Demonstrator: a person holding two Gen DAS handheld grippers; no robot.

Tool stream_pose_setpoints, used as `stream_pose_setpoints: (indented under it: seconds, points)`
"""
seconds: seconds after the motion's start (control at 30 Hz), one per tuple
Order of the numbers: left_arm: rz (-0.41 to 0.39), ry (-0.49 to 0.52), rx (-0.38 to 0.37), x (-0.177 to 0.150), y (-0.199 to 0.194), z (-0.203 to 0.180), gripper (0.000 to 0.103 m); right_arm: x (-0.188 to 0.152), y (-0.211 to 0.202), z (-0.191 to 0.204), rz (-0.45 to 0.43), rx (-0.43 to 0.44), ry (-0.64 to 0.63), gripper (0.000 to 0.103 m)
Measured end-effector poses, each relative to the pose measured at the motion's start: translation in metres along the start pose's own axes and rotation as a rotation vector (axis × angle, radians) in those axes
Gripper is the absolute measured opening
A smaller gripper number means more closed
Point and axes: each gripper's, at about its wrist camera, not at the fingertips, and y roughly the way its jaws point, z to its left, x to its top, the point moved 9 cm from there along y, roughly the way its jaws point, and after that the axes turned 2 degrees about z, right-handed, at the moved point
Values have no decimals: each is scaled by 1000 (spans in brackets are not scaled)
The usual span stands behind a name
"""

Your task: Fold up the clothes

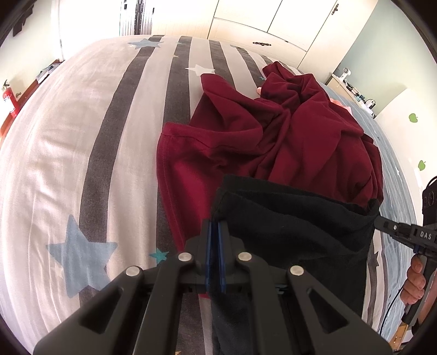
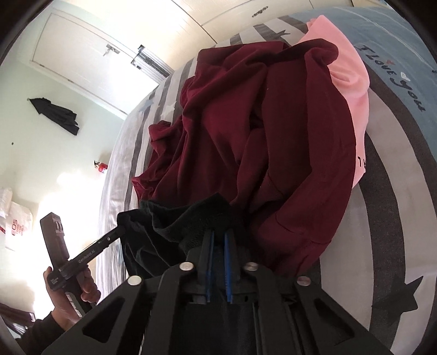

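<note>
A black garment point(image 1: 295, 226) hangs stretched between my two grippers above the bed. My left gripper point(image 1: 215, 224) is shut on its left top corner; it also shows in the right wrist view point(image 2: 121, 232). My right gripper point(image 2: 218, 234) is shut on the garment's other top corner point(image 2: 191, 218), and shows in the left wrist view point(image 1: 378, 218). A crumpled dark red garment point(image 1: 273, 131) lies on the bed behind it point(image 2: 259, 136). A pink garment point(image 2: 352, 90) lies partly under the red one.
The bed point(image 1: 82, 136) has a grey-and-white striped cover with blue stars. White wardrobe doors point(image 1: 273, 24) stand beyond it. A red fire extinguisher point(image 2: 102, 167) sits by the wall. A dark cloth point(image 2: 57, 112) hangs on the wall.
</note>
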Motion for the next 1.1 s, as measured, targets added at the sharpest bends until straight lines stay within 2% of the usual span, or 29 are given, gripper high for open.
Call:
stream_pose_setpoints:
  seconds: [0.1, 0.27, 0.33, 0.5, 0.8, 0.87, 0.97, 1.03, 1.1]
  points:
    - [-8, 14, -4, 2, -5, 0, 3, 6, -2, 2, -18, -21, -17, 3]
    - [-65, 35, -38, 15, -28, -3, 3, 16, -32, 27, -83, -51, -139, 2]
    - [-45, 29, -20, 16, -21, 1, 3, 21, -40, 31, -98, -62, -162, 2]
    - [5, 16, 8, 17, 10, 4, 3, 25, -13, -2, -35, -109, -75, 2]
    - [24, 11, 51, 20, 34, 3, 3, 49, -1, -13, -57, -120, -54, 2]
    - [26, -6, 59, 19, 35, 9, 4, 57, -10, -14, -85, -131, -57, 0]
    - [-19, -60, 85, 26, 28, 22, 4, 71, -13, -8, -93, -132, -80, 0]
    - [-45, -97, 60, 29, 19, 28, 8, 70, -14, 0, -90, -130, -112, 0]
    - [-63, -90, 38, 29, 9, 29, 12, 61, -19, 5, -94, -127, -145, 2]
